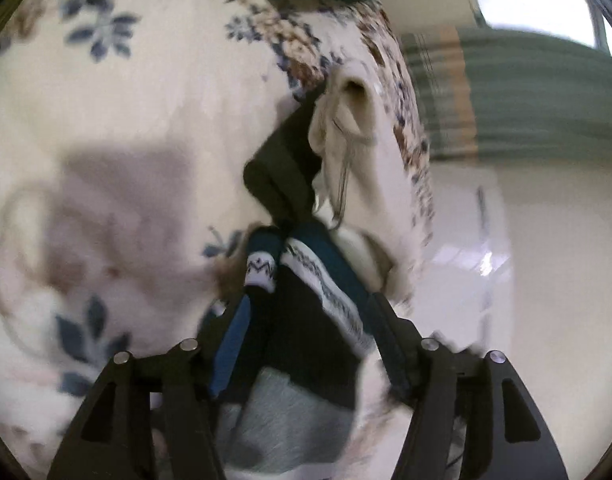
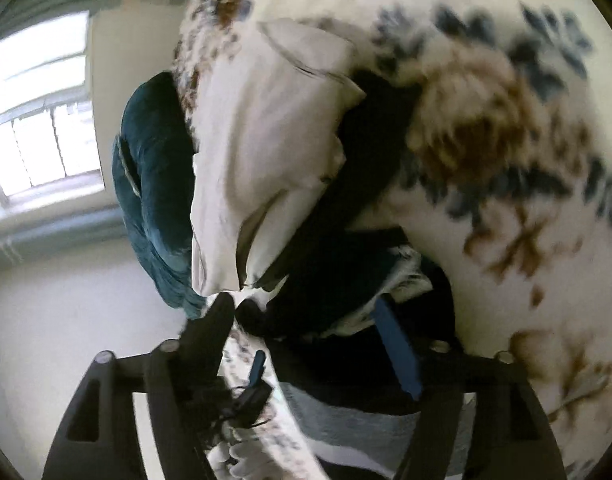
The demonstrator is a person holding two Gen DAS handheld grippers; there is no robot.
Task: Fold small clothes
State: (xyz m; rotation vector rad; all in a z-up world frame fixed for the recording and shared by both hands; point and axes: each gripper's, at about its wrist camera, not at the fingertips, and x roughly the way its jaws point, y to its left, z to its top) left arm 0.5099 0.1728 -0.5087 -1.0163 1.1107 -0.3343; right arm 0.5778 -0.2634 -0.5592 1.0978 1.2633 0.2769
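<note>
Where the floral bedspread (image 1: 106, 120) meets its edge, a dark patterned garment (image 1: 306, 300) with teal and white bands is seen lying, a cream garment (image 1: 345, 132) bunched just beyond it. The dark garment is framed by the spread jaws of the left tool (image 1: 306, 320), released, the cloth between them but not pinched. The right tool (image 2: 306, 320) is likewise parted over the same garment. A teal cloth (image 2: 154, 184) is draped over the bed's edge.

Cream bedspread (image 1: 138, 128) (blue, brown florals), dark teal banded knit (image 1: 321, 296), cream garment (image 2: 266, 152)
</note>
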